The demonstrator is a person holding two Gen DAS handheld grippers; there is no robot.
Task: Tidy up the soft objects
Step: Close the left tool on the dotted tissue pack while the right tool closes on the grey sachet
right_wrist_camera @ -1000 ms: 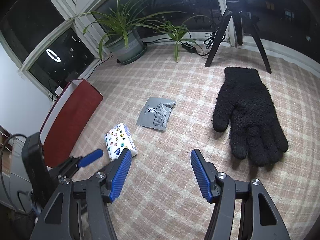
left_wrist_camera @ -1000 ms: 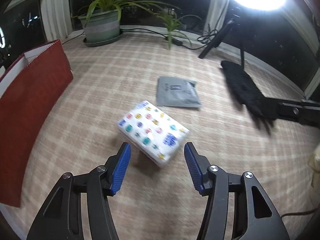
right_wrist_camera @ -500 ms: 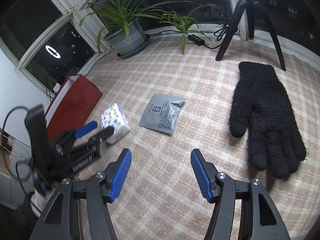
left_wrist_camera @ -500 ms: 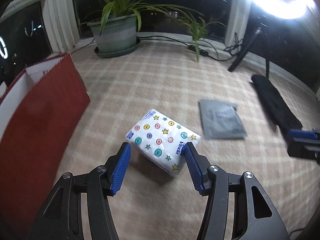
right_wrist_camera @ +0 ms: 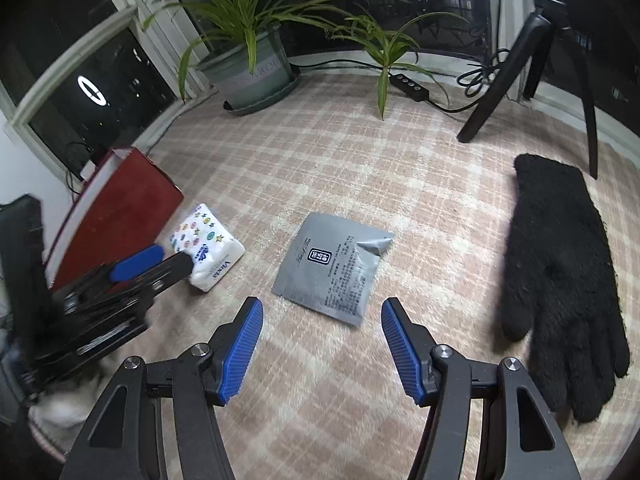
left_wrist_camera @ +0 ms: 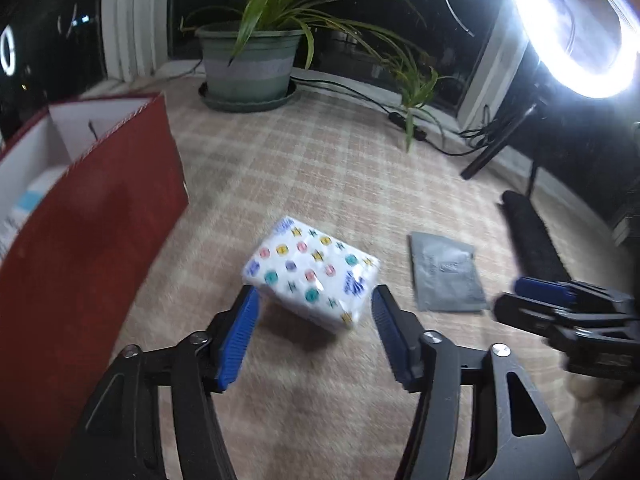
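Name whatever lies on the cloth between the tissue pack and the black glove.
In the right wrist view, a grey foil sachet lies flat between the tissue pack and the black glove, apart from both, with bare checked cloth around it.

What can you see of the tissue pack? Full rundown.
The tissue pack is a soft white plastic-wrapped block printed with coloured dots and stars and blue lettering. It lies on the checked cloth beside the red box, left of the grey sachet. The left gripper straddles its near end; its jaws have just been opening, pads apparently clear.
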